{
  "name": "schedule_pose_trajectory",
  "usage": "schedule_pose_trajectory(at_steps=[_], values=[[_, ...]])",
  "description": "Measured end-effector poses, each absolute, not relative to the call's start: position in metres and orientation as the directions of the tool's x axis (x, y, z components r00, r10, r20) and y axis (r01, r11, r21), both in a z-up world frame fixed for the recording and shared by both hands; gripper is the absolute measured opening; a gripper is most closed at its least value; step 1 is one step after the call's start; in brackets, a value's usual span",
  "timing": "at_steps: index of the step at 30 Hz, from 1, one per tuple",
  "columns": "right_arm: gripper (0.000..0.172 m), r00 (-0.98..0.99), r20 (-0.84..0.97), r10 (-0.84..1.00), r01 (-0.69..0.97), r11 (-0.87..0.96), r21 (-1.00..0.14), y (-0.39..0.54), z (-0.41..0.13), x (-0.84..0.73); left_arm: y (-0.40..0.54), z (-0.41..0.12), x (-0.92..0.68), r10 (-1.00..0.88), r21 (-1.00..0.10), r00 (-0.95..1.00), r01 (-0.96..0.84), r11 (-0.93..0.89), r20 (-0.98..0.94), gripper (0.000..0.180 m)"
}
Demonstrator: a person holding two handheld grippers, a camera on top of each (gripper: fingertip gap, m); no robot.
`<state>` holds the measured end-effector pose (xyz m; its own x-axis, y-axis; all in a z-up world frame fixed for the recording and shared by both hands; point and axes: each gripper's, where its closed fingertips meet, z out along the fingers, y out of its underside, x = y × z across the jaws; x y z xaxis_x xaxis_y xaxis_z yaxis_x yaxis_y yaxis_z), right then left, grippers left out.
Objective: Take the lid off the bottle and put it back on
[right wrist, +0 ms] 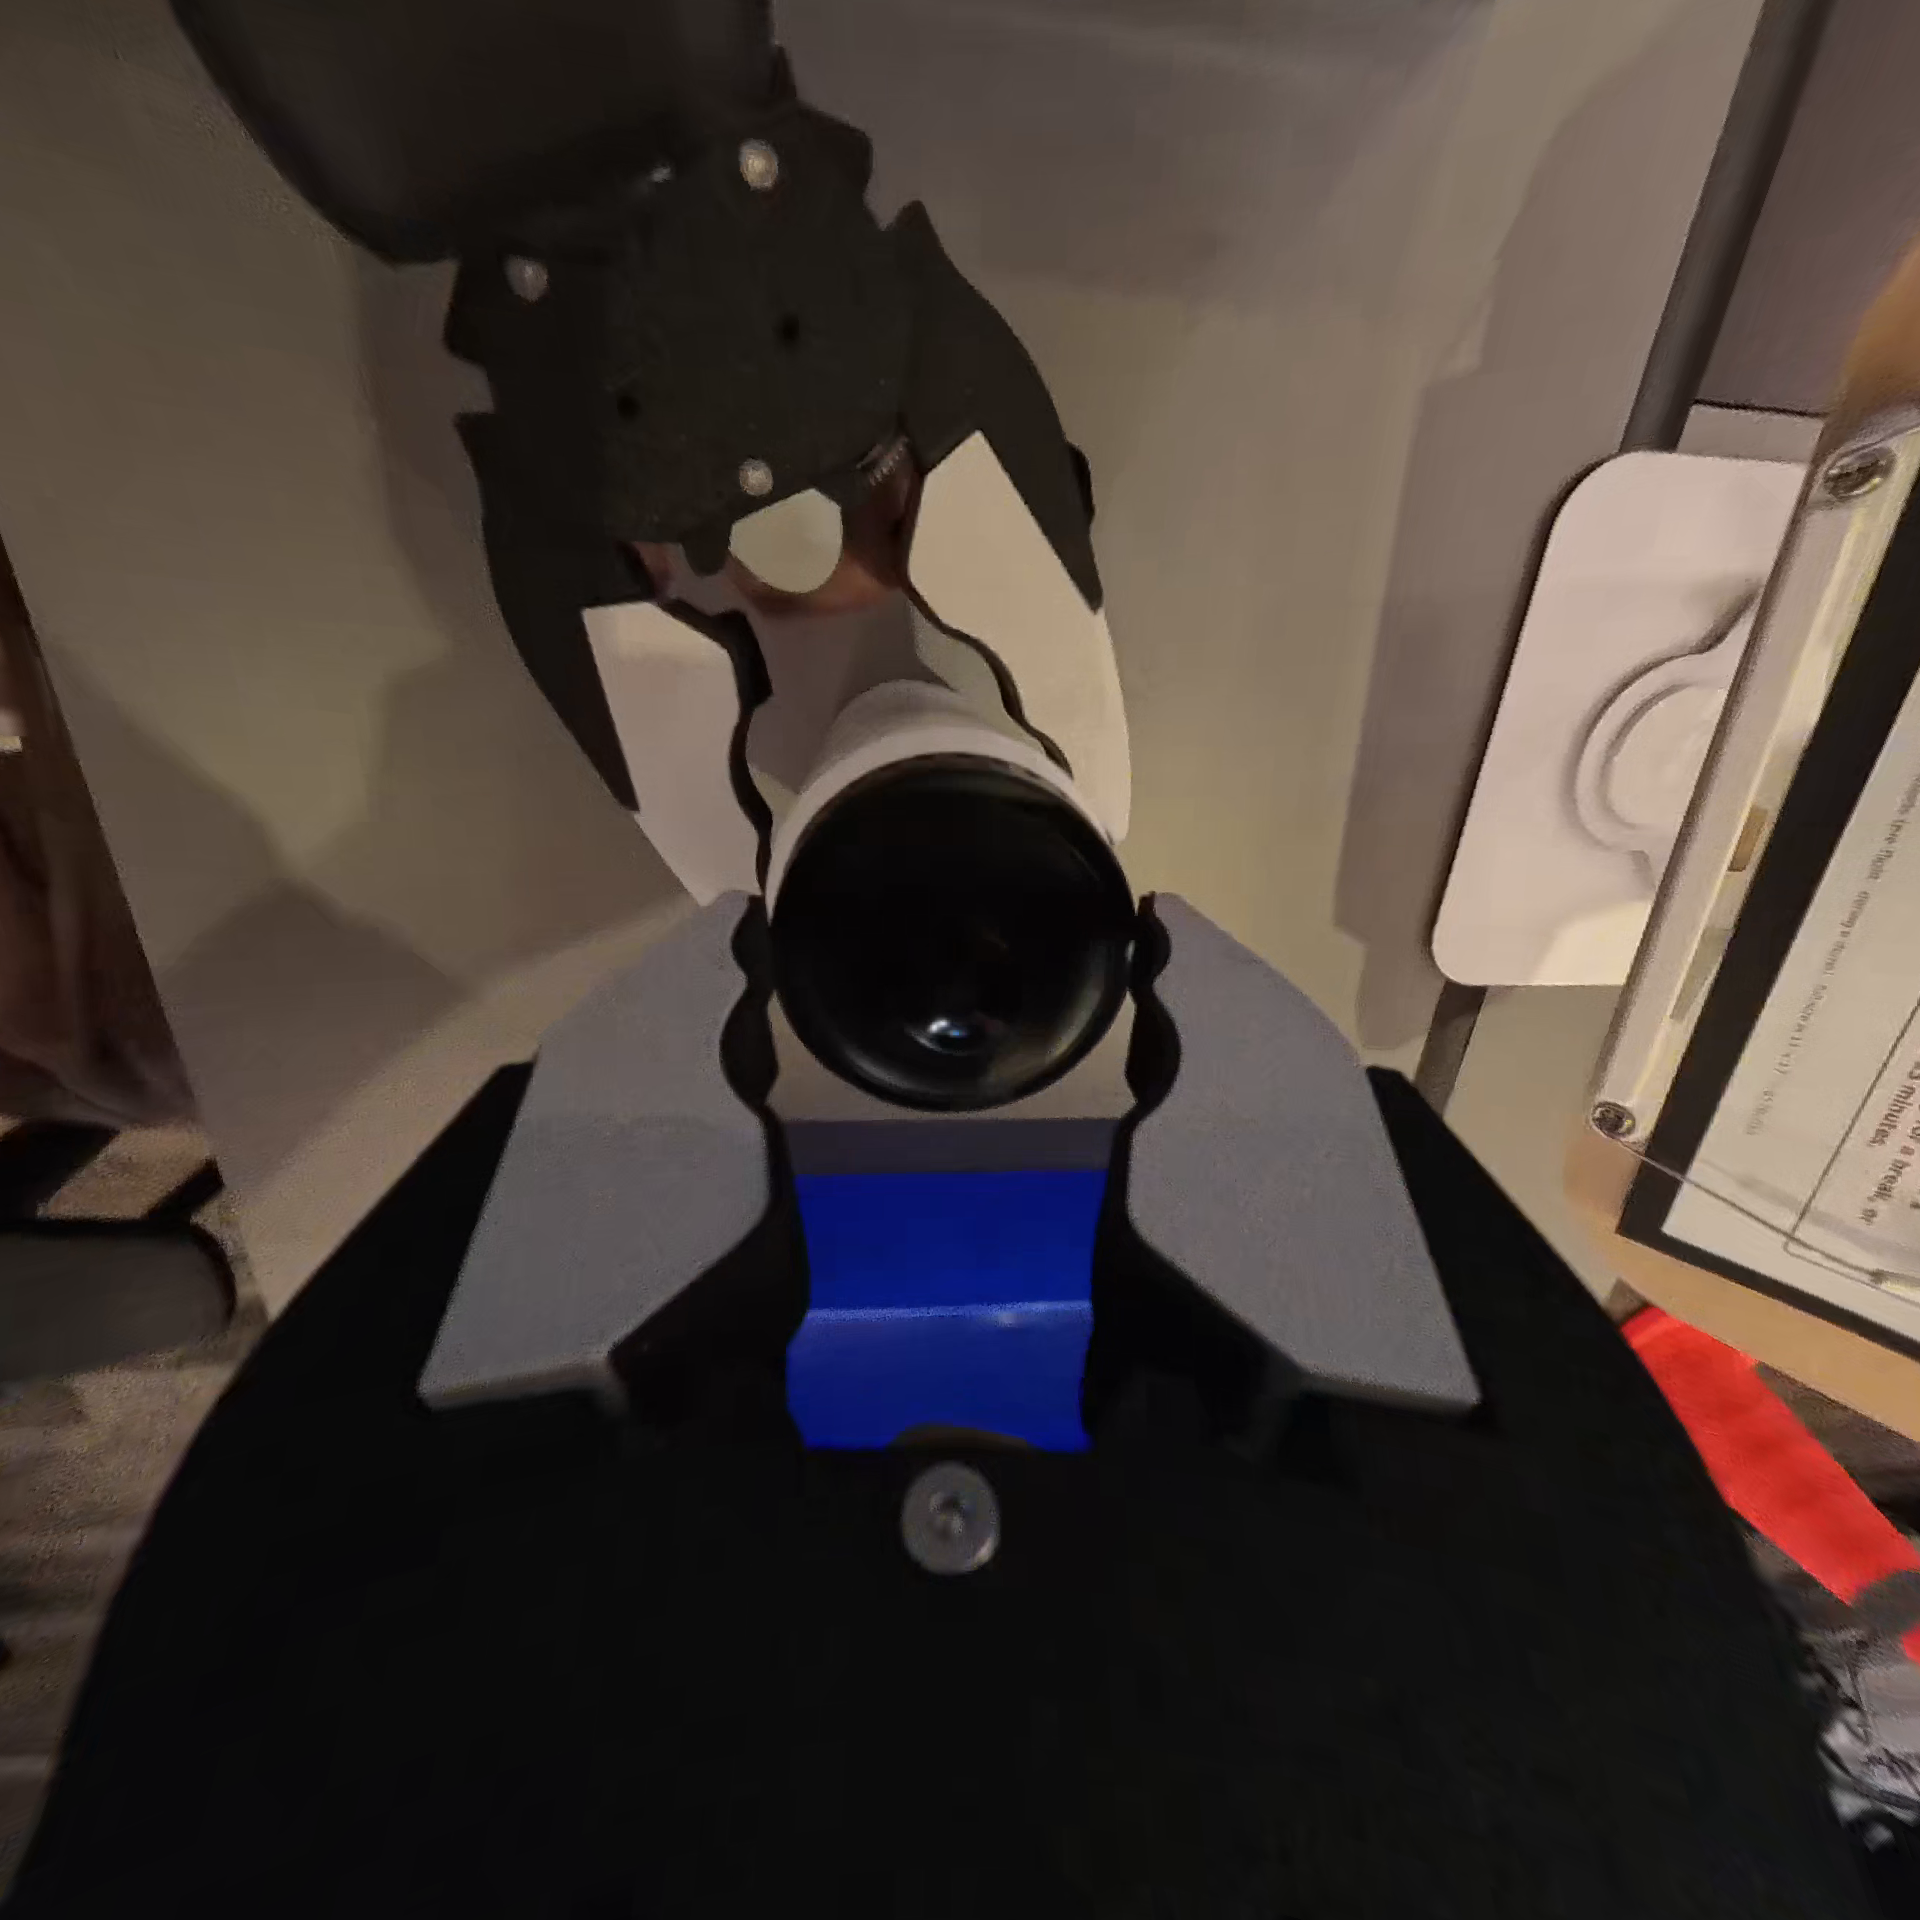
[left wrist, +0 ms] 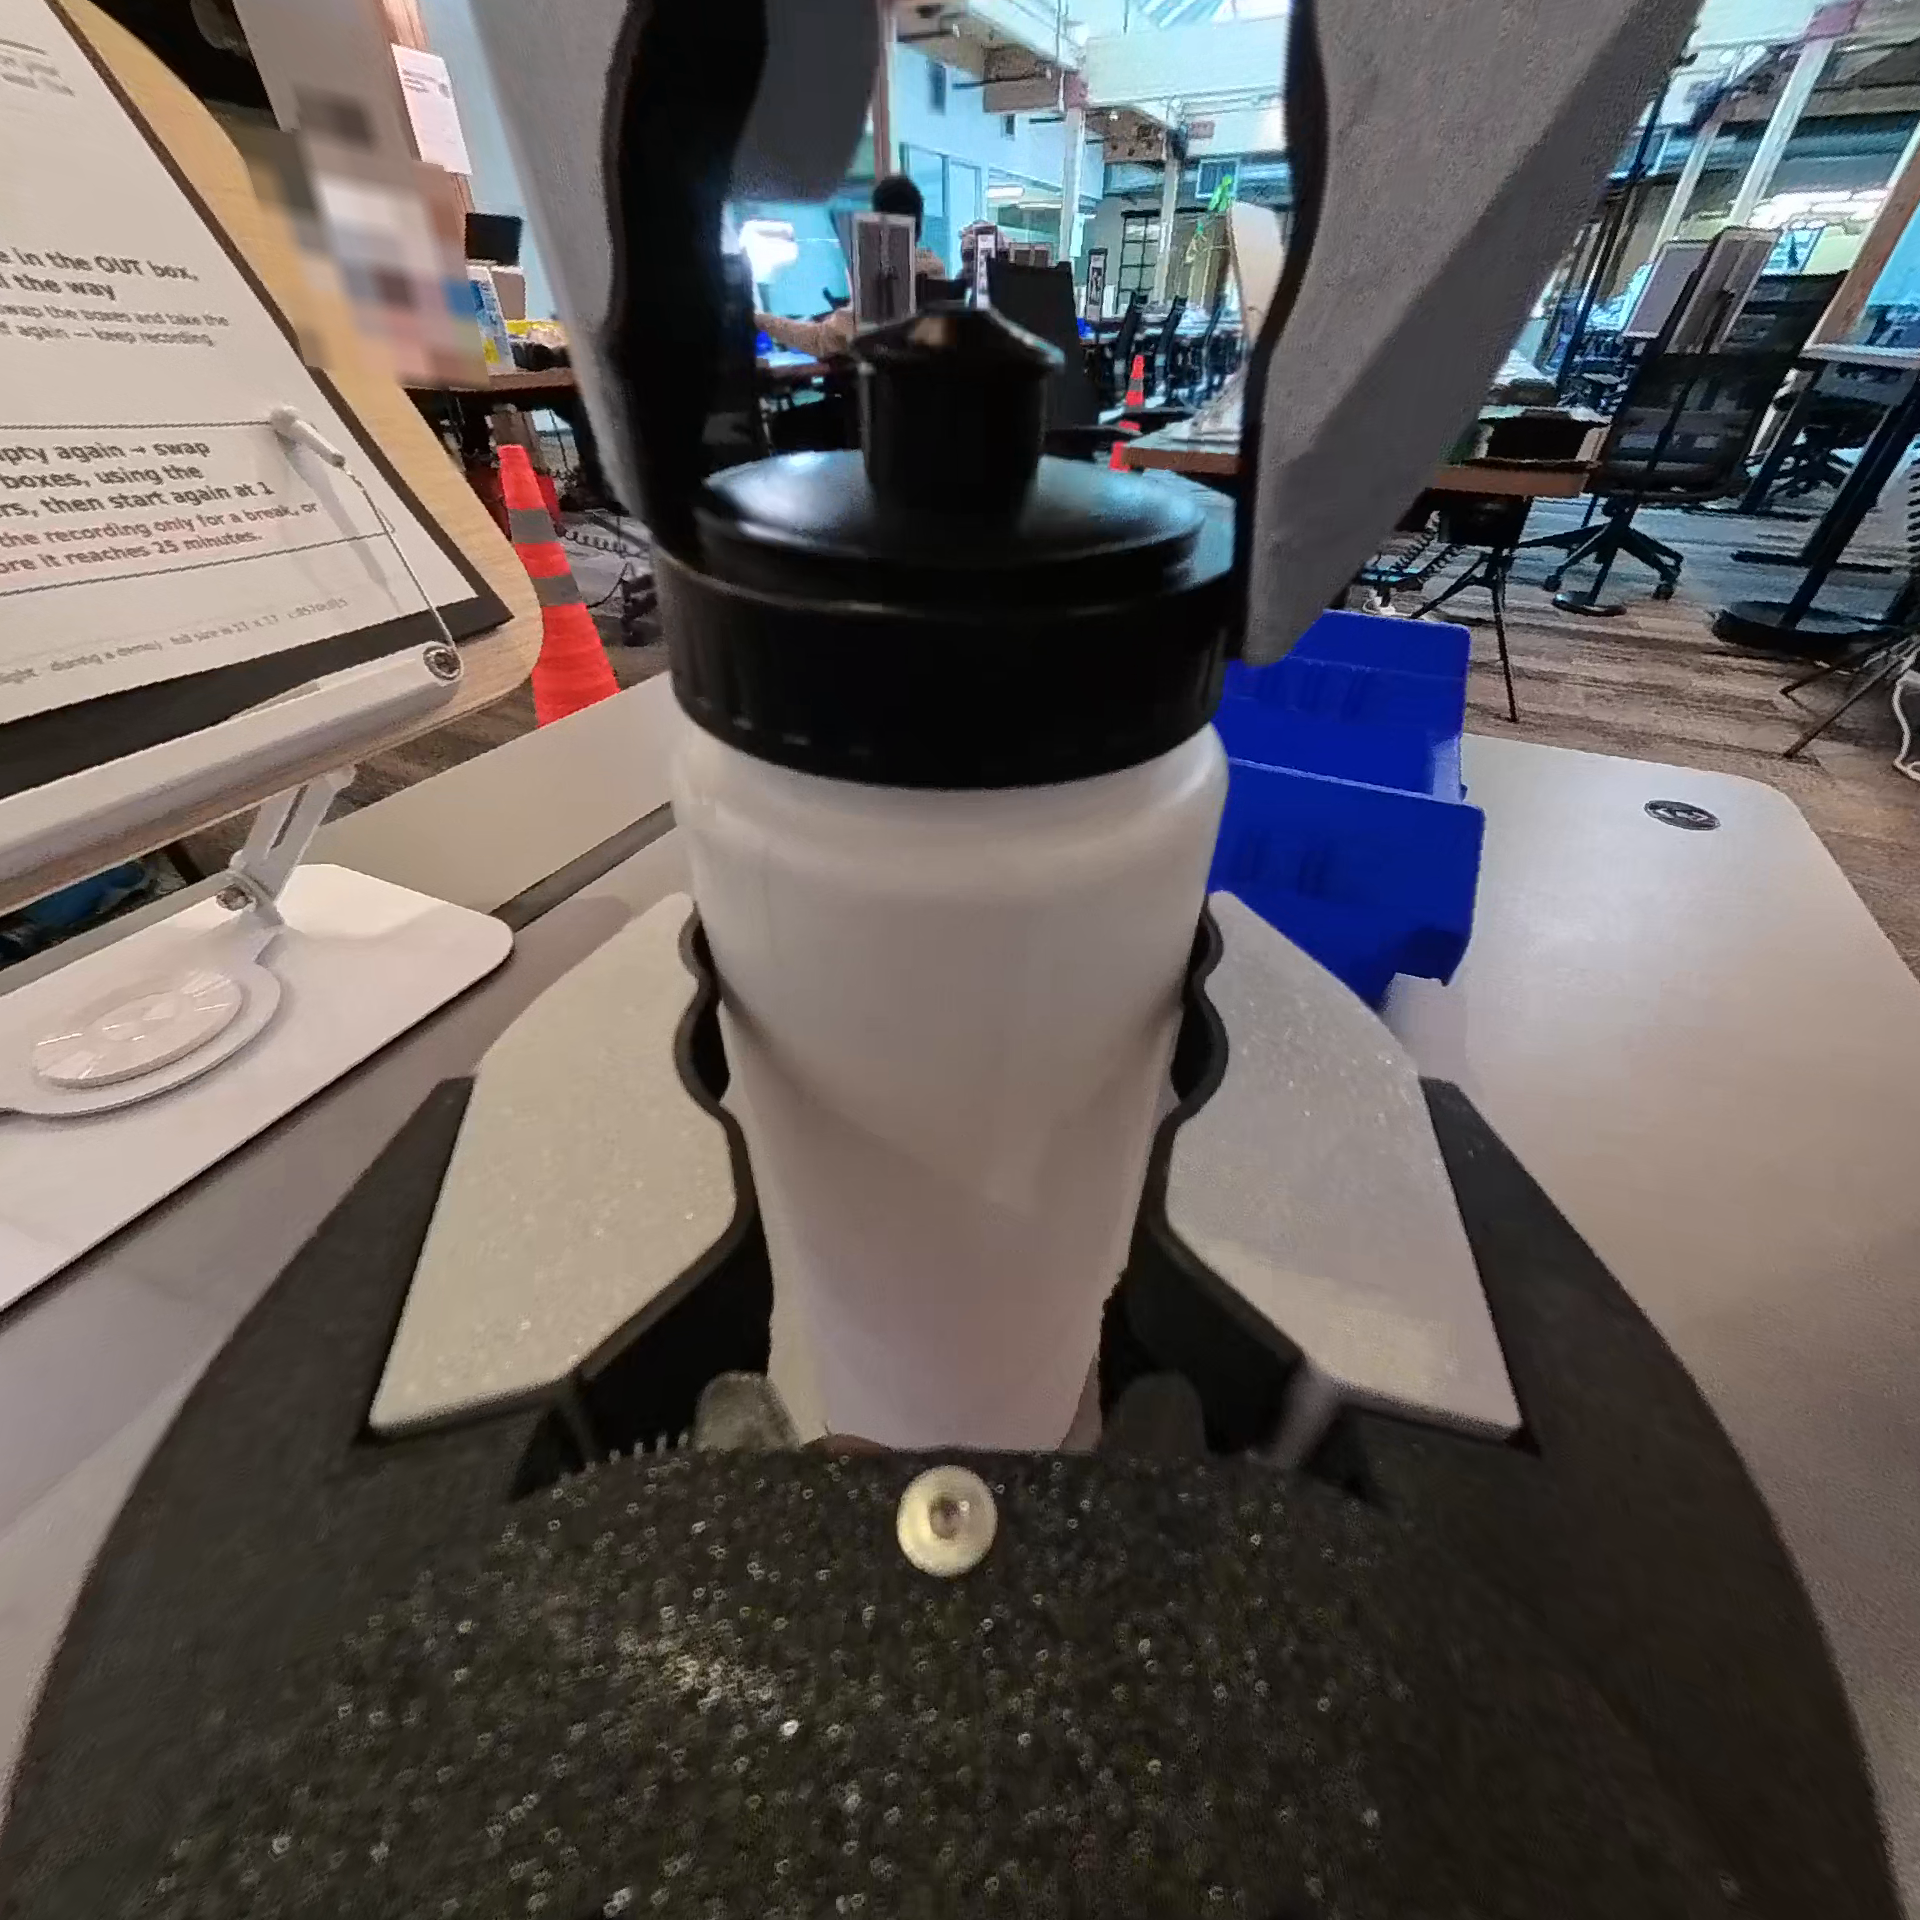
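A white bottle with a black lid lies along the fingers of my left gripper. The wavy pads press its sides and hold it off the grey table. My right gripper comes down from above, one finger on each side of the lid. In the right wrist view the lid faces the camera between the tips of the right gripper, and both pads touch its rim. Behind it, the left gripper grips the bottle's white body.
A blue bin stands on the table just behind the bottle and shows under the right gripper. A stand with a printed sheet and its white base are to the left. An orange cone is on the floor beyond.
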<state>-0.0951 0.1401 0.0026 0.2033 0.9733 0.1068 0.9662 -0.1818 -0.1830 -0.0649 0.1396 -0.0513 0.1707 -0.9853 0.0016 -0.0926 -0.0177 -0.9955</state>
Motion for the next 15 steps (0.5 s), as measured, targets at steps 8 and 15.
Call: schedule_pose_trajectory(at_steps=[8, 15], values=[[0.098, 0.558, 0.224, 0.799, 0.821, -0.493, -0.288, 0.142, 0.014, -0.098, 0.140, -0.054, -0.065, -0.985, -0.995, 0.171, -0.102, -0.022, 0.004, 0.084], [0.091, 0.838, 0.232, 0.495, 0.546, -0.760, -0.352, 0.143, 0.005, -0.074, 0.140, -0.056, -0.066, -0.984, -0.993, 0.176, -0.117, -0.019, -0.002, 0.084]])
